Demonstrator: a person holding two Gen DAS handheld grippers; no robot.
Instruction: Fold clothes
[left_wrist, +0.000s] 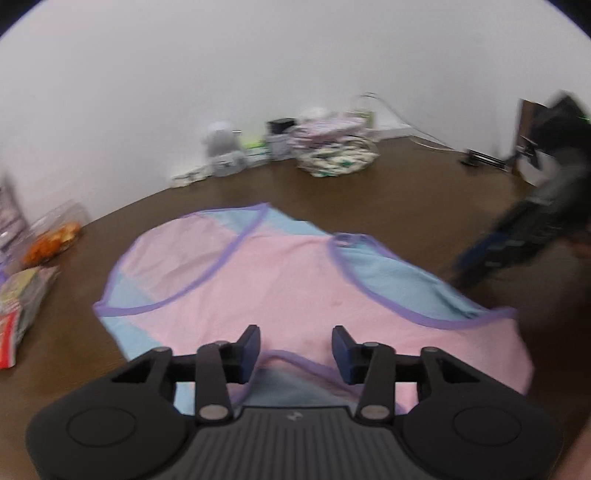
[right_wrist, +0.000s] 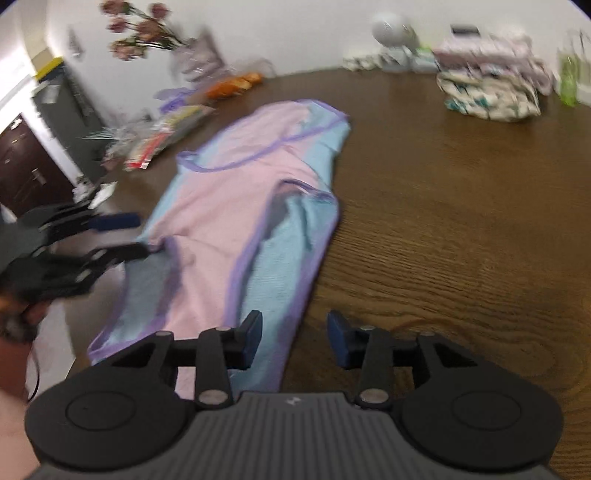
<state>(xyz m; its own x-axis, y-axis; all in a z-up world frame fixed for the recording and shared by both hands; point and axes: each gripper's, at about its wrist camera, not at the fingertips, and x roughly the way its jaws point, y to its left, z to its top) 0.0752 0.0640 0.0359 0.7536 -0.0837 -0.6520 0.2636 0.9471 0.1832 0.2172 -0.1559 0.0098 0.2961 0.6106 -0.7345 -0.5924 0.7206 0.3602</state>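
A pink garment (left_wrist: 280, 280) with light blue sleeves and purple trim lies spread flat on the brown wooden table (left_wrist: 406, 192). My left gripper (left_wrist: 295, 350) hovers open over the garment's near hem, with cloth below its fingers but nothing pinched. In the right wrist view the same garment (right_wrist: 229, 199) runs away to the upper left. My right gripper (right_wrist: 295, 338) stands open at the near right edge, its left finger (right_wrist: 253, 336) over a blue sleeve and the other over bare wood. The left gripper (right_wrist: 122, 236) shows there at the garment's left edge, and the right gripper (left_wrist: 491, 258) appears blurred beyond the cloth's right side.
A stack of folded clothes (right_wrist: 491, 92) sits at the table's far side next to a white round device (right_wrist: 391, 29). Snack packets (left_wrist: 22, 306) and a bag of orange snacks (left_wrist: 51, 240) lie to the left. Pink flowers (right_wrist: 140, 29) stand by the wall.
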